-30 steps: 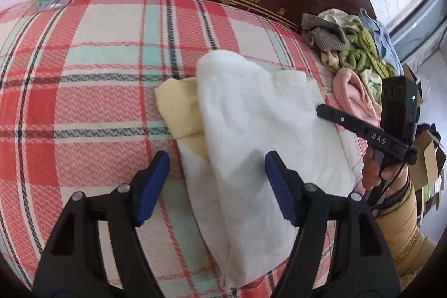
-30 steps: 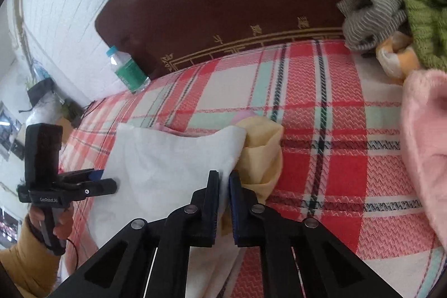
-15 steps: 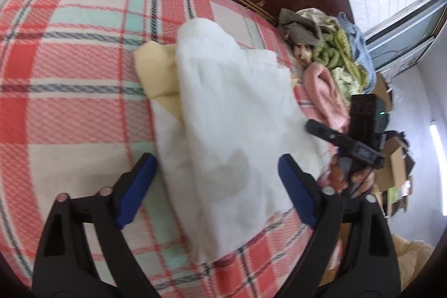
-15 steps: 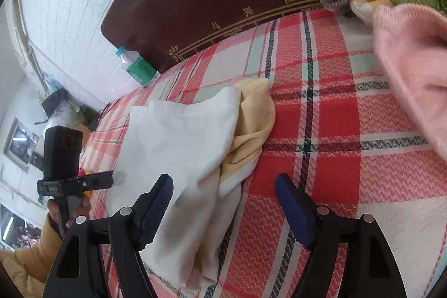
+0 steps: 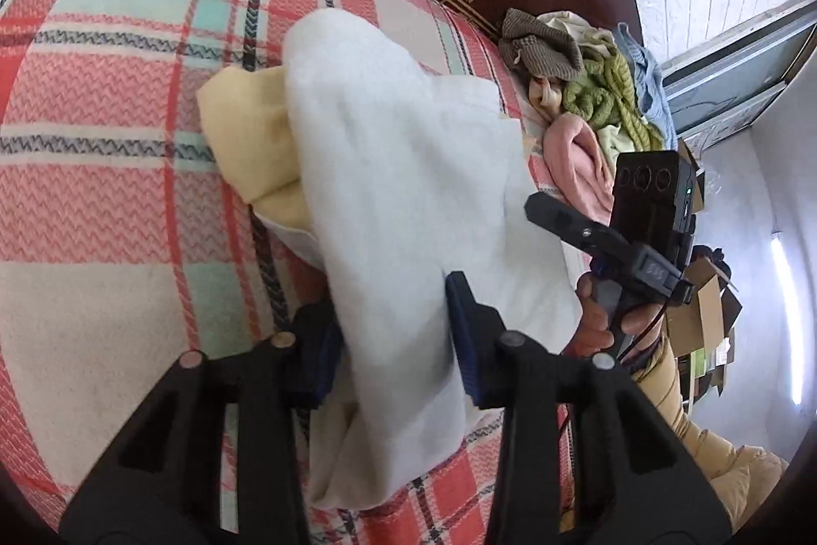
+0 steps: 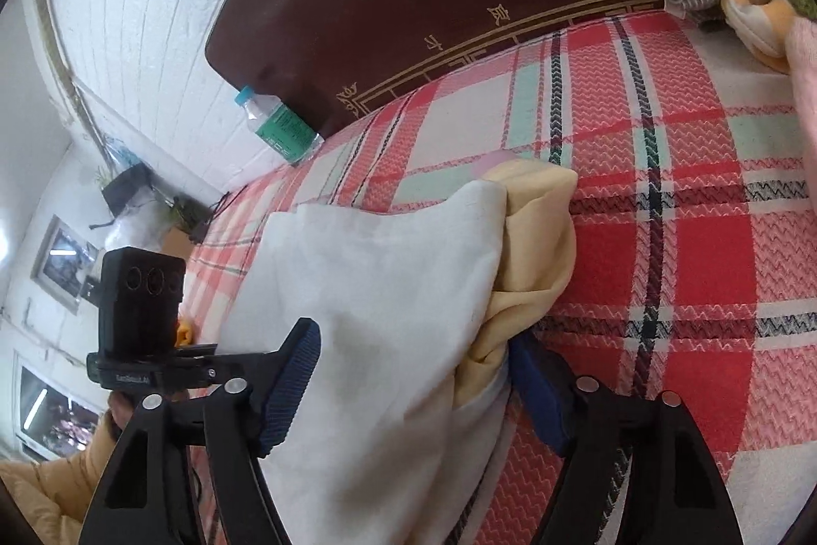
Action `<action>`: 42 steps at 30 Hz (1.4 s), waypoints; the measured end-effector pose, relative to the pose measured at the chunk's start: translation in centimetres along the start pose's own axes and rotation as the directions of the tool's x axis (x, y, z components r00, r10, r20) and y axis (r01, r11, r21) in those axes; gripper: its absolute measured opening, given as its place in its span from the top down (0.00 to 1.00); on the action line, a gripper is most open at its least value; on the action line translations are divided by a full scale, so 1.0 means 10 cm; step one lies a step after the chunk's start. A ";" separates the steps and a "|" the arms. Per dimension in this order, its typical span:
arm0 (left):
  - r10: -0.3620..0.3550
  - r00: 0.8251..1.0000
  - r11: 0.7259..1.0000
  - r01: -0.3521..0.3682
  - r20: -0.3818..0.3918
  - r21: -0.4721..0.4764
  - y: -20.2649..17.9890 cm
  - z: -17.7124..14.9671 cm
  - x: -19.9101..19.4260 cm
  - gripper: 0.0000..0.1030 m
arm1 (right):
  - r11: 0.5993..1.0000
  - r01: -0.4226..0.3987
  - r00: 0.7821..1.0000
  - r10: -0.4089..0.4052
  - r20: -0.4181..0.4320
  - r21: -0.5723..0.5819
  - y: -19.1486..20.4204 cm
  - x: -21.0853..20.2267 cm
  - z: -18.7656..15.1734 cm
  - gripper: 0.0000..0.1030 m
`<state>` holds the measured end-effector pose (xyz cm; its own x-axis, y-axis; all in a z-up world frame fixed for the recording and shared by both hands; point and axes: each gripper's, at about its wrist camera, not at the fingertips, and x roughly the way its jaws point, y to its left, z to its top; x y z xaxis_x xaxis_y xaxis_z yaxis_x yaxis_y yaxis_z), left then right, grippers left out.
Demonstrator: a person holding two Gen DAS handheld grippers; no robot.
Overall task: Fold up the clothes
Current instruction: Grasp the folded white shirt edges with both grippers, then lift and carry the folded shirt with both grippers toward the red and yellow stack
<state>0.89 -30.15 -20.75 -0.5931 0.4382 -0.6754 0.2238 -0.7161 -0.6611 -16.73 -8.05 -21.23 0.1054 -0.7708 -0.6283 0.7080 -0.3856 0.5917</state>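
Both claws, left [image 5: 393, 335] and right [image 6: 413, 386], straddle the partly folded white garment [image 5: 408, 197] mid-frame on the plaid bed [image 5: 102, 187], jaws spread; unfolded clothes pile [image 5: 587, 100] waits upper right.

At frame bottom the left tongs [image 5: 395, 338] straddle, jaws apart, a white folded garment [image 5: 403, 197] lying over a yellow garment [image 5: 250, 141] on the plaid bed [image 5: 102, 95], with the right tongs [image 5: 572, 223] at right.
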 end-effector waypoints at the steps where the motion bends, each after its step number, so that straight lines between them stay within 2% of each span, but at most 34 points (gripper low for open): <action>1: 0.001 1.000 1.000 -0.001 0.001 0.002 0.00 0.00 0.00 0.60 | 1.000 0.004 1.000 -0.005 0.000 -0.008 0.00 -0.02 -0.02 0.38; 5: 0.006 1.000 1.000 -0.006 0.003 0.008 -0.02 0.00 0.00 0.55 | 1.000 -0.003 1.000 0.003 -0.003 -0.031 -0.01 -0.05 -0.10 0.36; 10: 0.012 1.000 1.000 -0.012 0.005 0.015 -0.03 0.00 0.00 0.55 | 0.999 0.018 1.000 -0.019 -0.012 -0.035 0.02 0.02 -0.07 0.36; 12: 0.027 1.000 0.999 -0.027 0.008 0.018 -0.04 0.00 0.01 0.58 | 0.998 0.041 0.999 -0.041 -0.015 -0.041 0.02 0.04 -0.06 0.46; 14: 0.053 0.999 0.998 -0.053 0.013 0.021 -0.04 0.00 0.01 0.68 | 0.997 0.063 0.998 -0.064 -0.018 -0.047 0.02 0.06 -0.05 0.70; 15: 0.065 0.998 0.998 -0.066 0.016 0.023 -0.04 -0.01 0.01 0.71 | 0.996 0.074 0.997 -0.075 -0.020 -0.051 0.02 0.07 -0.05 0.75; 16: 0.078 0.997 0.997 -0.079 0.018 0.024 -0.04 -0.01 0.01 0.76 | 0.995 0.081 0.996 -0.082 -0.022 -0.051 0.02 0.08 -0.04 0.86; 17: 0.091 0.996 0.996 -0.091 0.021 0.025 -0.05 -0.01 0.01 0.81 | 0.997 0.069 0.997 -0.070 -0.029 -0.036 0.00 0.08 -0.04 0.87; 20: 0.115 0.993 0.993 -0.115 0.027 0.012 -0.08 -0.02 0.01 0.85 | 0.999 0.041 0.998 -0.041 -0.041 0.009 -0.03 0.07 -0.03 0.90; 23: 0.059 0.998 0.998 -0.058 0.032 -0.016 -0.06 -0.01 -0.06 0.86 | 0.998 -0.001 0.999 0.003 -0.033 0.059 -0.04 0.01 -0.01 0.90; 28: 0.034 0.999 0.999 -0.034 0.026 -0.015 -0.12 -0.03 -0.19 0.86 | 0.994 -0.072 0.997 0.072 0.003 0.085 0.04 -0.16 -0.01 0.91; 30: 0.033 0.999 0.999 -0.033 0.015 -0.013 -0.12 -0.04 -0.20 0.86 | 0.996 -0.046 0.999 0.047 -0.009 0.070 0.08 -0.17 -0.03 0.90; 33: 0.035 0.999 0.999 -0.036 -0.012 -0.016 -0.09 -0.07 -0.16 0.86 | 0.998 0.015 0.999 -0.013 -0.043 0.055 0.07 -0.14 -0.08 0.76; 34: 0.036 0.999 0.999 -0.036 -0.019 -0.017 -0.08 -0.08 -0.15 0.86 | 0.998 0.037 0.999 -0.035 -0.036 0.045 0.08 -0.17 -0.10 0.62; 35: 0.031 0.999 0.999 -0.031 -0.018 -0.023 -0.05 -0.09 -0.15 0.84 | 0.998 0.054 0.998 -0.053 -0.031 0.036 0.08 -0.20 -0.13 0.55; 36: 0.025 1.000 0.999 -0.025 -0.017 -0.029 -0.02 -0.10 -0.16 0.82 | 0.998 0.053 0.998 -0.052 -0.037 0.029 0.08 -0.19 -0.14 0.52; 37: 0.012 1.000 0.999 -0.012 -0.021 -0.035 0.00 -0.11 -0.15 0.72 | 0.998 0.053 0.998 -0.052 -0.044 0.022 0.08 -0.19 -0.15 0.52; 38: -0.001 1.000 0.999 0.000 -0.026 -0.040 0.02 -0.12 -0.14 0.52 | 0.999 0.052 0.997 -0.051 -0.051 0.016 0.07 -0.18 -0.16 0.52; 39: -0.016 0.999 0.999 0.014 -0.029 -0.047 0.04 -0.13 -0.13 0.45 | 0.999 0.051 0.997 -0.050 -0.058 0.009 0.07 -0.18 -0.18 0.51; 40: -0.040 0.999 0.998 0.039 -0.020 -0.056 0.06 -0.13 -0.13 0.43 | 0.999 0.048 0.997 -0.048 -0.064 0.004 0.07 -0.17 -0.19 0.45; 41: -0.045 0.999 0.997 0.044 -0.018 -0.057 0.06 -0.12 -0.13 0.43 | 0.999 0.035 0.997 -0.035 -0.068 0.005 0.08 -0.12 -0.18 0.41; 42: -0.050 0.999 0.998 0.049 -0.015 -0.042 0.04 -0.12 -0.12 0.43 | 1.000 0.022 0.997 -0.022 -0.071 0.007 0.08 -0.08 -0.17 0.41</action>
<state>2.61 -30.32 -20.60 -0.5916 0.4816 -0.6467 0.2269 -0.6702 -0.7067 -15.06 -6.89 -21.07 0.1394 -0.7240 -0.6755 0.7054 -0.4062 0.5809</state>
